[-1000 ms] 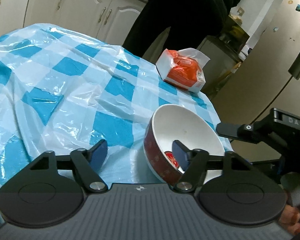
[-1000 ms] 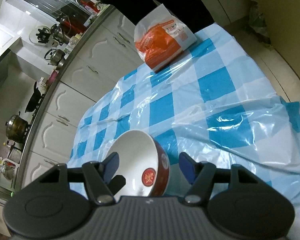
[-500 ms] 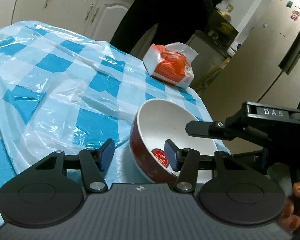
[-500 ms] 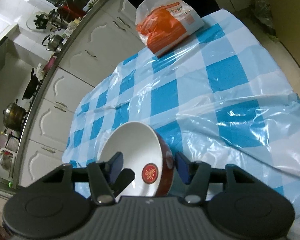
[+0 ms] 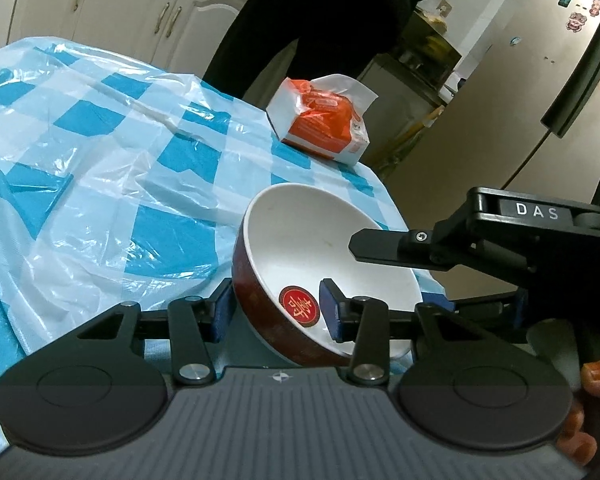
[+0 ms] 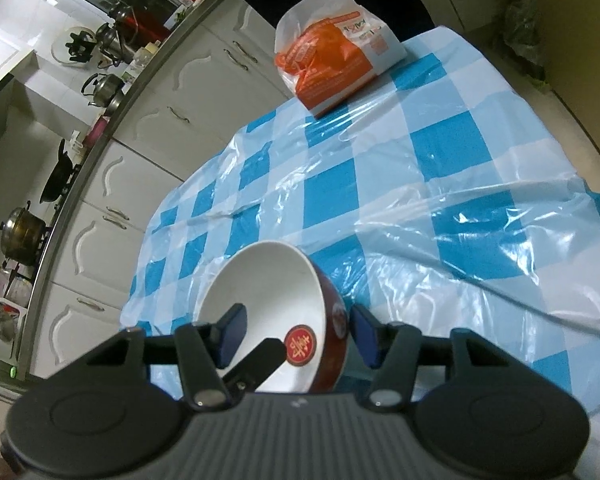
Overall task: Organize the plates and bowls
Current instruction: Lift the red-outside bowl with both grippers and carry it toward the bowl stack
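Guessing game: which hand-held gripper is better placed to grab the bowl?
Probably the left hand-held gripper: its jaws are closing astride the bowl rim; the right hand-held gripper gapes wider.

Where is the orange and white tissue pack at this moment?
The orange and white tissue pack lies on the blue-checked plastic tablecloth at the table's far end, beyond the red bowl with white inside, apart from it.

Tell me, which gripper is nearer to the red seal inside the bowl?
Left. The left gripper, jaws closing astride the bowl wall, has its inner finger beside the red seal. The right gripper straddles the wall too, pads farther off.
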The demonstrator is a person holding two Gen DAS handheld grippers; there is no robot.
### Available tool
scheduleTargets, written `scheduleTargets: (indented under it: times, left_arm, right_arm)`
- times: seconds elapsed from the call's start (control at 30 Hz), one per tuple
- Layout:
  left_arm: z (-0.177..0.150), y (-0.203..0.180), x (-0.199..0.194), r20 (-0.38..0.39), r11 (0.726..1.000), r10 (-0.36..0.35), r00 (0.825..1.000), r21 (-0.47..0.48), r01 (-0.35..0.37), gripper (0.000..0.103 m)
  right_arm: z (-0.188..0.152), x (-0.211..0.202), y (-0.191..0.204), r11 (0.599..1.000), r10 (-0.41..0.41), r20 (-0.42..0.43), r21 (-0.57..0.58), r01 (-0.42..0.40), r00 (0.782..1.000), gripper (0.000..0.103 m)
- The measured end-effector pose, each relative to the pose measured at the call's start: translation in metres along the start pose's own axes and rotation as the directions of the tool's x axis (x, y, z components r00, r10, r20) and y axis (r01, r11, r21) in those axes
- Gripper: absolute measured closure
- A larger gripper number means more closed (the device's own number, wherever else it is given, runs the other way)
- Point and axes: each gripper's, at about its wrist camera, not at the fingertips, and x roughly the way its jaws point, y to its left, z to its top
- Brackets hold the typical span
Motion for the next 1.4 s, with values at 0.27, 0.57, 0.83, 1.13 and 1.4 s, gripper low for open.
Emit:
scheduleTargets:
  times: [0.27,0.57,0.83,1.13,1.4]
  left_arm:
    - [-0.001,-0.002,-0.013,0.025,1.000,-0.013,1.000,0.017,0.013,0.054]
    - [-0.005,-0.011,-0.031,0.046,0.998,-0.033,0.998,0.050,0.031,0.054]
    - [-0.007,-0.024,-0.055,0.079,0.993,-0.061,0.995,0.102,0.053,0.055]
    - [-0.013,-0.043,-0.084,0.113,0.983,-0.096,0.989,0.168,0.077,0.055]
    - [-0.022,-0.057,-0.099,0.119,0.973,-0.118,0.986,0.210,0.091,0.054]
  right_arm:
    - [-0.012,-0.013,0.002,0.999,0.040,0.041,0.019,-0.041,0.998,0.046]
    - [-0.029,-0.037,0.008,0.997,0.076,0.099,0.016,-0.078,0.992,0.046]
    - [-0.047,-0.058,0.013,0.995,0.096,0.147,0.012,-0.099,0.984,0.045]
    - [-0.068,-0.090,0.018,0.992,0.125,0.199,0.003,-0.128,0.972,0.045]
    - [-0.085,-0.114,0.016,0.989,0.142,0.237,0.002,-0.147,0.961,0.045]
